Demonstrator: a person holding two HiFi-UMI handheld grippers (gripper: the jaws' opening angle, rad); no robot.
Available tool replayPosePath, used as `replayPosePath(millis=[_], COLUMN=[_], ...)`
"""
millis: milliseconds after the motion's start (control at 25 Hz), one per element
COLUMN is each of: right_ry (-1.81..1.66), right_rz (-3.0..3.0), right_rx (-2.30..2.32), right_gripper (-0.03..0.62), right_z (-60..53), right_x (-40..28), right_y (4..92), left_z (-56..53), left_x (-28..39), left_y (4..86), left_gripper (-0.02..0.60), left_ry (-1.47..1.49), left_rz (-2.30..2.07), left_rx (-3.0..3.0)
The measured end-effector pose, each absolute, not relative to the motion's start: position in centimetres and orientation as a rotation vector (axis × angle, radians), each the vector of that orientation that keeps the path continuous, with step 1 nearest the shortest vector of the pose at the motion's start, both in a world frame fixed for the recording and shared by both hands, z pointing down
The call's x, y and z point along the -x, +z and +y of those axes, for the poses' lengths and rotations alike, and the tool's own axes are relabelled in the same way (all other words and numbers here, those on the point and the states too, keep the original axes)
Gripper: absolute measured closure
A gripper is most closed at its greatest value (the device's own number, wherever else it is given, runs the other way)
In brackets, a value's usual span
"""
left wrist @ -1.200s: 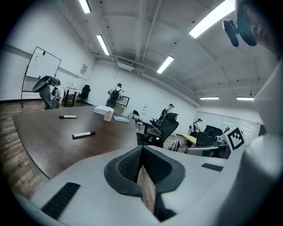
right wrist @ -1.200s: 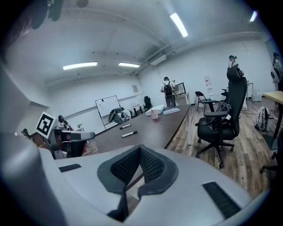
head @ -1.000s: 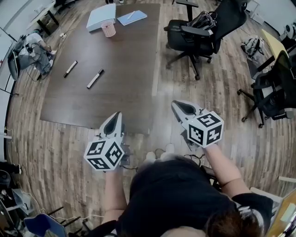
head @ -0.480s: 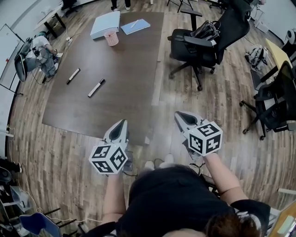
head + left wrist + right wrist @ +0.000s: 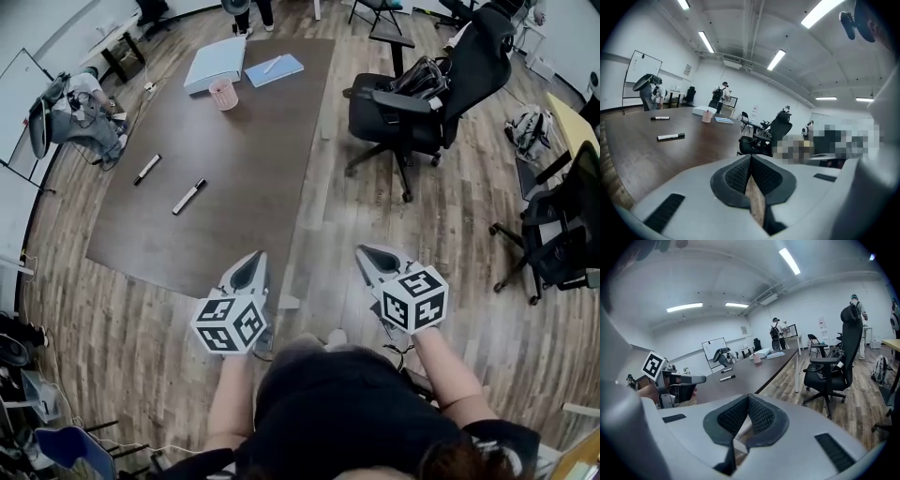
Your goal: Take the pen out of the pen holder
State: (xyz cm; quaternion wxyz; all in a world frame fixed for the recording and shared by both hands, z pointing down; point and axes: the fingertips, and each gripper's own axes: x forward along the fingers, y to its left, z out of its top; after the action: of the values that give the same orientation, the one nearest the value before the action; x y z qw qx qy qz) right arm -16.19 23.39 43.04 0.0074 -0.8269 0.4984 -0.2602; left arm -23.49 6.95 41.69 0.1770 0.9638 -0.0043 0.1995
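Observation:
A pink mesh pen holder stands at the far end of the dark table; it also shows small in the left gripper view and the right gripper view. What is inside it is too small to tell. My left gripper hovers at the table's near edge, shut and holding nothing. Over the floor just right of the table, my right gripper has its pads together and is likewise shut on nothing. Both are far from the holder.
Two markers lie on the table's left half. A pale blue box and a blue notebook sit beside the holder. Black office chairs stand to the right on the wooden floor. People stand at the room's far end.
Both grippers sit lower in the head view than a second ago, and more of the room's far end shows. Their jaws stay shut.

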Motion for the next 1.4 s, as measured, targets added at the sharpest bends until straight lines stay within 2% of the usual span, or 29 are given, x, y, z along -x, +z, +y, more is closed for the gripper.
replayPosePath(millis=[560,1400], right_ry=[-0.864,-0.905], right_rz=[1.568,1.796], right_rx=[2.546,2.549], right_gripper=[0.576,0.576], right_z=[23.6,12.2], right_x=[12.0,-4.8], right_y=[44.8,44.6], left_z=[7.3,-1.9], left_x=[18.6,3.2], left_y=[42.4,44.2], left_gripper=[0.554,0.554], left_ry=[0.574,0.542], left_rz=[-0.047,-0.149], left_rx=[-2.758,-2.72])
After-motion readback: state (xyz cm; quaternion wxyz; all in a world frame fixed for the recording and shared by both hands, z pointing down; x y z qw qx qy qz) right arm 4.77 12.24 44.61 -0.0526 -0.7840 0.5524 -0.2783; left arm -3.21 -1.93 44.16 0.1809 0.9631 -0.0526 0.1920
